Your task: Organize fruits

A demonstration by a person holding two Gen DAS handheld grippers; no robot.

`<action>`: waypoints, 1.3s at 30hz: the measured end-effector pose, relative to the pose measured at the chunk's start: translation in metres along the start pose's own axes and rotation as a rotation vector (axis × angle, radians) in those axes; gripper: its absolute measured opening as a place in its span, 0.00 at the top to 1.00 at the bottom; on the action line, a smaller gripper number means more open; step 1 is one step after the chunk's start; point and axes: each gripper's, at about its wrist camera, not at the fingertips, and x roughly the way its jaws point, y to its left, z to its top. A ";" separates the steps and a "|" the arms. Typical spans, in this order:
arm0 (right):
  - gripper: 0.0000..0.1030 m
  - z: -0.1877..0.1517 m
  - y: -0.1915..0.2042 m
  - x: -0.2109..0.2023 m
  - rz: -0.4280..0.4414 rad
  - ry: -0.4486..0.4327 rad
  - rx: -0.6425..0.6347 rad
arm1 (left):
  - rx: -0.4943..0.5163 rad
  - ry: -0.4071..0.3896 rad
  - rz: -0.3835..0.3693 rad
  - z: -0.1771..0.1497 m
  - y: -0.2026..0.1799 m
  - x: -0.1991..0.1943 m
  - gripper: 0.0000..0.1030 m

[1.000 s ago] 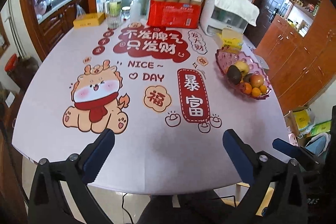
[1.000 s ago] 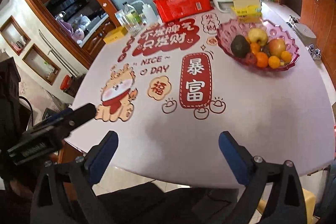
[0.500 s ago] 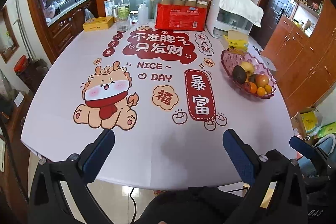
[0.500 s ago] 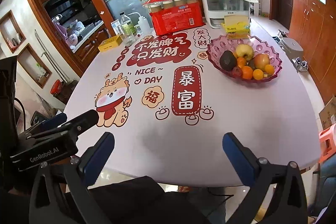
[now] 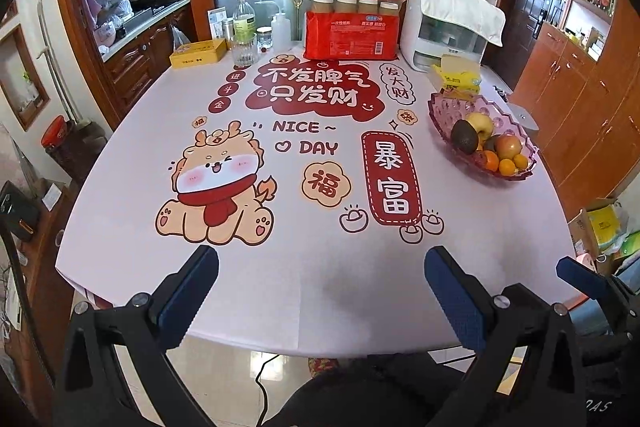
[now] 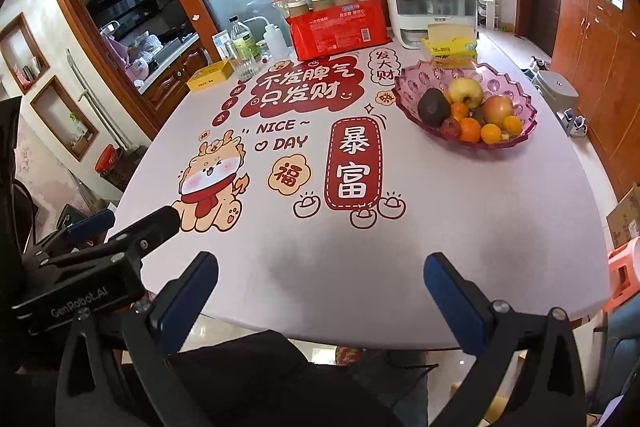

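Tabletop (image 6: 480,211) wide, printed cloth, near half bare. At far edge: red pack (image 6: 340,27), white box (image 6: 432,7), bottles (image 6: 244,47), all well apart from the tongs. Pink bowl (image 6: 516,95) on right side, past the red banner print, holding all the fruit: avocado (image 6: 432,106), yellow apple (image 6: 466,91), red apple (image 6: 497,110), oranges (image 6: 490,133), plus something dark and small underneath, maybe a plum, too hidden to tell.

Left tongs (image 5: 322,259) released, jaws wide, nothing between, hanging over near edge. Right tongs (image 6: 322,265) just been opening, now fully wide, empty, also over near edge, just beside the left pair.

Risks, big to small:
- Long reach across to bowl; bowl sits near right edge, so a shove from a jaw could slide it off.
- Both tongs close together; crossing paths toward the same bowl could knock them into each other.
- Fruit piled, touching; pulling a low one out likely rolls the oranges over the low scalloped rim.
- Round, smooth skins; off-centre pinch could squirt a fruit free.
- Avocado possibly soft; hard clench could bruise it.
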 end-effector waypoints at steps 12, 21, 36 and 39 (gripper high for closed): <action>0.00 0.002 0.008 0.002 0.005 -0.001 -0.016 | -0.006 0.006 0.008 0.003 0.008 0.002 0.01; 0.00 0.003 0.012 0.004 0.006 0.002 -0.020 | -0.006 0.007 0.008 0.003 0.010 0.002 0.01; 0.00 0.008 0.025 0.008 -0.005 -0.010 -0.044 | -0.009 0.006 -0.008 0.011 0.023 0.009 0.01; 0.00 0.009 0.023 0.007 -0.009 -0.014 -0.044 | -0.004 0.004 -0.011 0.014 0.023 0.011 0.01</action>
